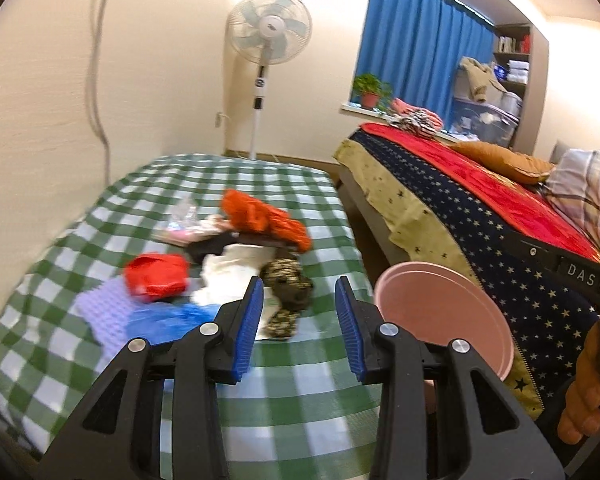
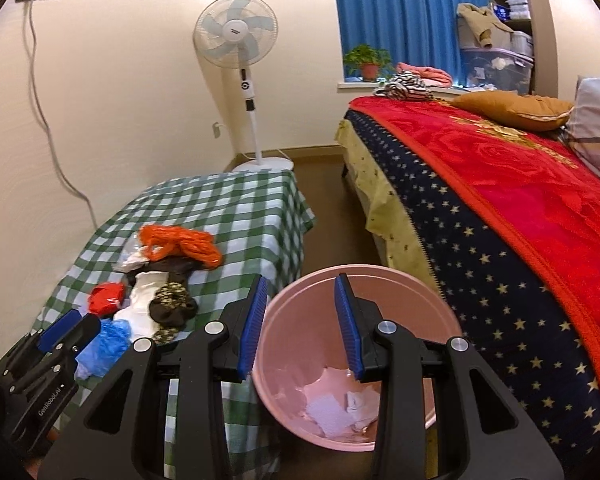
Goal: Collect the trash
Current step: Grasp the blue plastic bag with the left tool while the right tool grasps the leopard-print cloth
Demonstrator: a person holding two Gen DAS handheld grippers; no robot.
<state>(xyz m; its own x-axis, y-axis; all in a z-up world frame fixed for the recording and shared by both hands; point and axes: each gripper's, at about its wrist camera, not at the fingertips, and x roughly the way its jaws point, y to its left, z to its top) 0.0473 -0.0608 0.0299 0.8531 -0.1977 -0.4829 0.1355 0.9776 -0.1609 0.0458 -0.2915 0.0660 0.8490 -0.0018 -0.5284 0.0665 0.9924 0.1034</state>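
Note:
A heap of trash lies on the green checked tablecloth (image 1: 284,392): an orange plastic bag (image 1: 264,216), a red bag (image 1: 156,276), a blue bag (image 1: 168,320), white paper (image 1: 236,268) and a brown patterned wrapper (image 1: 288,284). My left gripper (image 1: 299,284) hovers open just short of the wrapper, nothing between its pads. A pink bin (image 2: 296,332) stands on the floor between table and bed, with white scraps (image 2: 332,408) in its bottom. My right gripper (image 2: 301,280) hangs open and empty over the bin's mouth. In the right wrist view the left gripper (image 2: 60,332) shows beside the blue bag (image 2: 108,340).
A bed (image 2: 520,208) with a red and star-patterned blanket runs along the right, close to the bin. A standing fan (image 2: 236,36) is in the far corner behind the table. A cable (image 2: 48,128) hangs down the left wall. A hand (image 1: 584,396) shows at the right edge.

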